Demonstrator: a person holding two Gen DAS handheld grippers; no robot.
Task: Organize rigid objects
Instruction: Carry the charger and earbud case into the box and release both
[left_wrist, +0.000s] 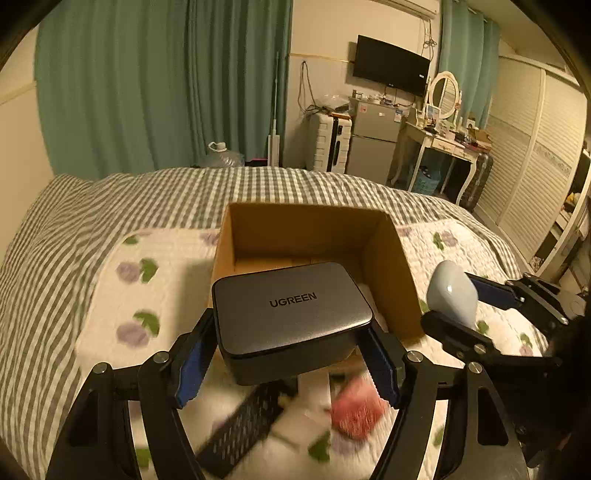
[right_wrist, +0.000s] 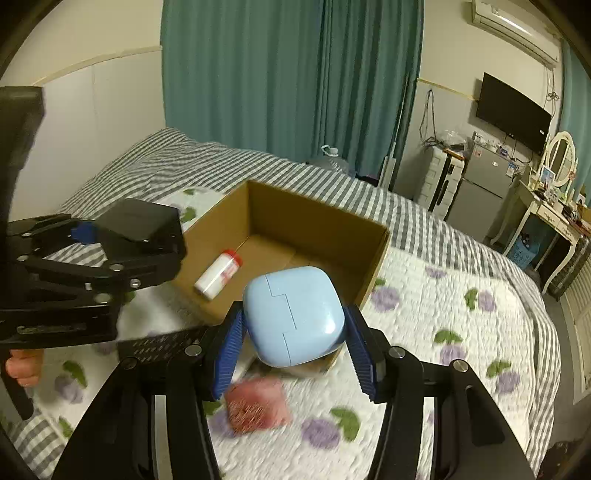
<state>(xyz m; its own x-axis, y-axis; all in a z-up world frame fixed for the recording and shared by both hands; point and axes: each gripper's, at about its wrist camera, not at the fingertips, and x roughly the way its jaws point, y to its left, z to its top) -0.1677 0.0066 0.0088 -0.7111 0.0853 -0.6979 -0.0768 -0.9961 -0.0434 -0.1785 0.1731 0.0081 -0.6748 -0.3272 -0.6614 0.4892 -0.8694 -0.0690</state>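
My left gripper (left_wrist: 291, 341) is shut on a grey UGREEN charger (left_wrist: 291, 314) and holds it just above the near edge of an open cardboard box (left_wrist: 317, 229) on the bed. My right gripper (right_wrist: 293, 336) is shut on a light blue rounded case (right_wrist: 295, 314), held over the box's near right corner (right_wrist: 373, 258). A white bottle with a red cap (right_wrist: 218, 275) lies inside the box. The right gripper with the blue case (left_wrist: 452, 295) shows at the right of the left wrist view. The left gripper with the dark charger (right_wrist: 144, 236) shows at the left of the right wrist view.
A pink-red square item (right_wrist: 258, 404) and a black perforated object (left_wrist: 243, 417) lie on the floral quilt (right_wrist: 461, 325) below the grippers. The bed has a grey checked cover (left_wrist: 110, 199). Beyond it stand a fridge (left_wrist: 373, 144), a suitcase, a dressing table and green curtains.
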